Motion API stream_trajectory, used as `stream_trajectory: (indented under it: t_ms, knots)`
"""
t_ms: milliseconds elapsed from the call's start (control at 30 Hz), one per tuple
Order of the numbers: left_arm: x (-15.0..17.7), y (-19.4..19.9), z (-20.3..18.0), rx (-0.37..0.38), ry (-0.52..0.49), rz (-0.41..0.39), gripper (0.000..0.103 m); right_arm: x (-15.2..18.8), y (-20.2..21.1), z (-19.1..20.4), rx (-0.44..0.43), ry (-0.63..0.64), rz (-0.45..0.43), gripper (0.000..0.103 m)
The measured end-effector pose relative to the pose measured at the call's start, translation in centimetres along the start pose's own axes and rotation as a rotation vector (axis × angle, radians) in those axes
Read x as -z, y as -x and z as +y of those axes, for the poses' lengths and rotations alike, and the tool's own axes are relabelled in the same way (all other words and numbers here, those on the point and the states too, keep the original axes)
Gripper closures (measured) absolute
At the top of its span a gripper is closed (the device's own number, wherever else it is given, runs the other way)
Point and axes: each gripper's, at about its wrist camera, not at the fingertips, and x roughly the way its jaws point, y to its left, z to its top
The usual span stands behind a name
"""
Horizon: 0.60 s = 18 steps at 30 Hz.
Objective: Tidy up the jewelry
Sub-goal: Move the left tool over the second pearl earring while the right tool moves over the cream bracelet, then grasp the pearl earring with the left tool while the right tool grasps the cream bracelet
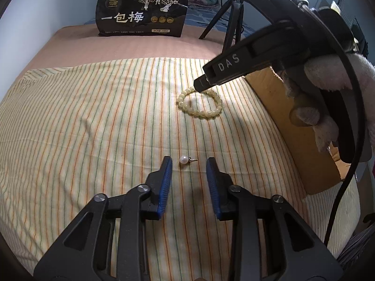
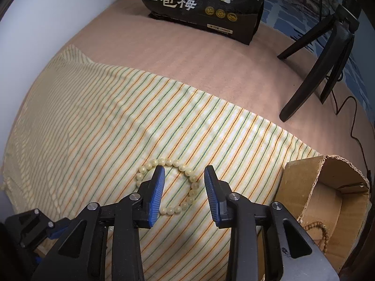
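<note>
A pearl stud earring (image 1: 183,159) lies on the striped cloth (image 1: 93,121). It sits just beyond the tips of my left gripper (image 1: 189,164), between the two blue pads, which stand apart and do not touch it. A pale yellow bead bracelet (image 1: 199,112) lies farther back on the cloth. My right gripper (image 2: 185,169) points steeply down over the bracelet (image 2: 194,186). Its left finger stands inside the ring and its right finger outside, so the ring's right arc lies between the open pads, untouched. In the left wrist view the right gripper's tip (image 1: 202,84) hides the bracelet's far beads.
An open cardboard box (image 2: 302,180) stands right of the cloth, holding a brown bead string (image 2: 316,228). A black snack bag (image 2: 204,4) stands at the back on the pink cover. A black tripod (image 2: 328,58) is at the back right. A fluffy sleeve (image 1: 328,75) holds the right gripper.
</note>
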Motion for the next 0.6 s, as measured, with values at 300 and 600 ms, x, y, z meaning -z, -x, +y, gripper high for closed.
stream_trajectory:
  t_ms: [300,600]
  knots:
    - [-0.4,-1.3,0.0,-0.009,-0.002,0.011,0.084,-0.5,-0.9,-0.1,-0.004,0.005,0.015,0.073]
    - [-0.3,-1.5,0.5,-0.017,-0.002,0.005,0.093,-1.0,-2.2,0.6,0.026,0.041,0.058,0.075]
